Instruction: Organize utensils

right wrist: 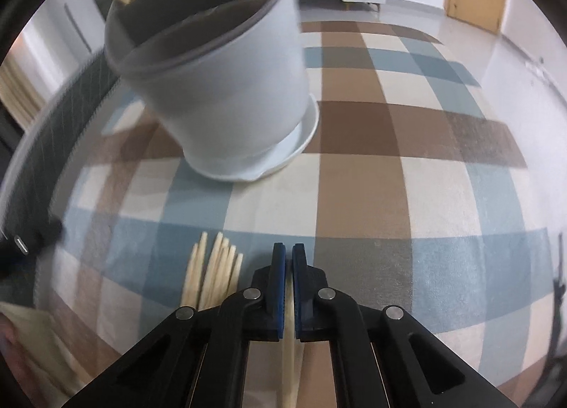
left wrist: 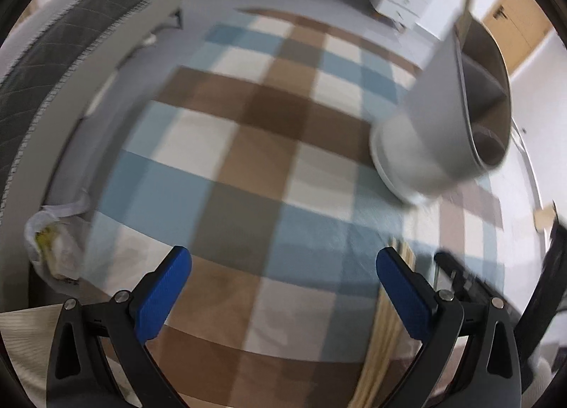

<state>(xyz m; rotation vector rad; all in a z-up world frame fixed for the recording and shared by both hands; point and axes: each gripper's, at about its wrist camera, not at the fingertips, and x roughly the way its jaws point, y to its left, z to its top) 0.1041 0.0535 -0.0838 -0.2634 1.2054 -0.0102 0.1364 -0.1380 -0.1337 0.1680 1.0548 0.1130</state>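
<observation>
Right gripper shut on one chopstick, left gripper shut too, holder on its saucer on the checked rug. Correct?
Not quite: the left gripper is open, its blue pads wide apart with nothing between them, as the left wrist view shows. The rest holds: right gripper shut on a chopstick, holder on its saucer, on the checked rug.

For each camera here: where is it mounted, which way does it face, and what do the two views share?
Left wrist: on the left claw, angled down at the checked blue-brown-cream cloth; open blue-padded fingers show.
Right wrist: on the right claw, angled down, shut on a pale wooden chopstick; loose chopsticks lie left.
Shared: cloth, grey divided utensil holder, chopsticks.
</observation>
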